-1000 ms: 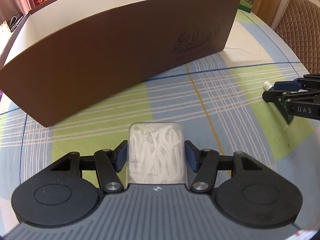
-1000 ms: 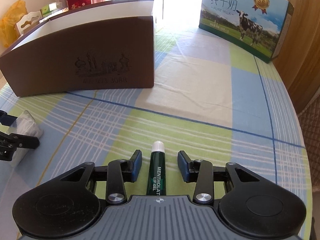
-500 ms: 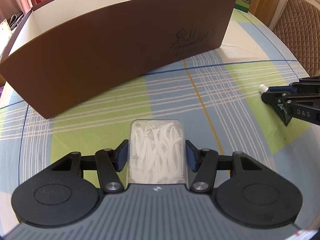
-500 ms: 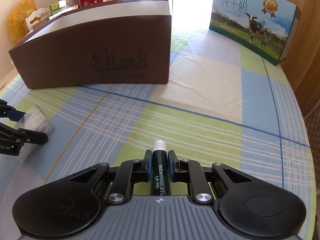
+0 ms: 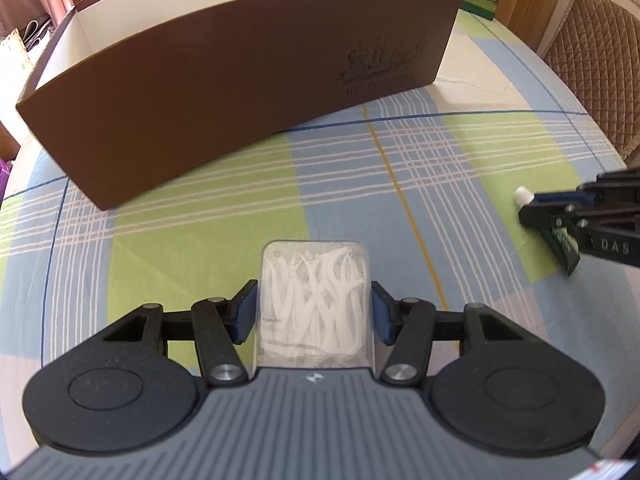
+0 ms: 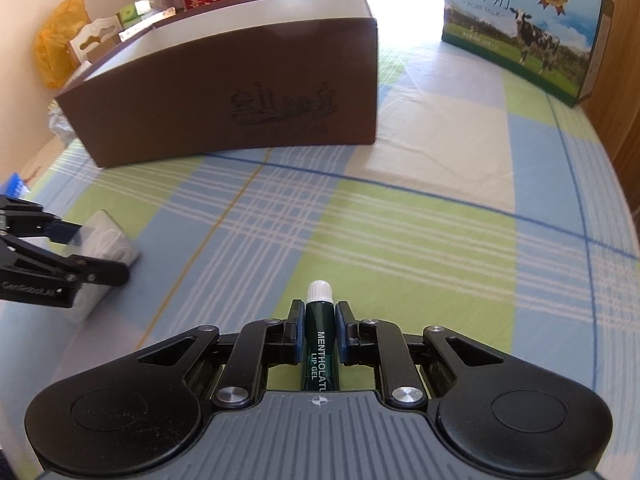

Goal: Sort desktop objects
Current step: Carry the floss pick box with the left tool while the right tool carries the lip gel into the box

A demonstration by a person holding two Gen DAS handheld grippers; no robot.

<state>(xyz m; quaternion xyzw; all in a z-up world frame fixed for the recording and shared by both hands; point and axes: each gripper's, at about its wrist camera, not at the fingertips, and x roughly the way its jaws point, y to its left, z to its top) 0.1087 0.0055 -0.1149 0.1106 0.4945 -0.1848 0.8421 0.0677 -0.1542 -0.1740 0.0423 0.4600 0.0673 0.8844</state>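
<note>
Left gripper (image 5: pixel 314 312): your fingers stand apart, one blue pad on each side of the clear floss-pick case (image 5: pixel 315 304); whether the pads touch its walls you cannot tell from here.
Floss-pick case: it lies flat on the plaid tablecloth (image 5: pixel 360 184), long axis pointing straight ahead along your fingers, toward the long wall of the brown box (image 5: pixel 224 92).
Brown box: open-topped, white inside, ahead of both hands and somewhat to the left of your right one; your left hand is nearer its middle, your right faces its near corner (image 6: pixel 374 80).
Lip gel tube (image 6: pixel 320 344): clamped between the fingers of your right gripper (image 6: pixel 319 330), white cap forward, long axis in line with the fingers; from the left camera its tail end looks tipped down close to the cloth.
Likely next: squeeze on the case's long sides, then carry both items forward and up over the box wall.
Milk carton (image 6: pixel 520 28): far right, well apart from everything.
</note>
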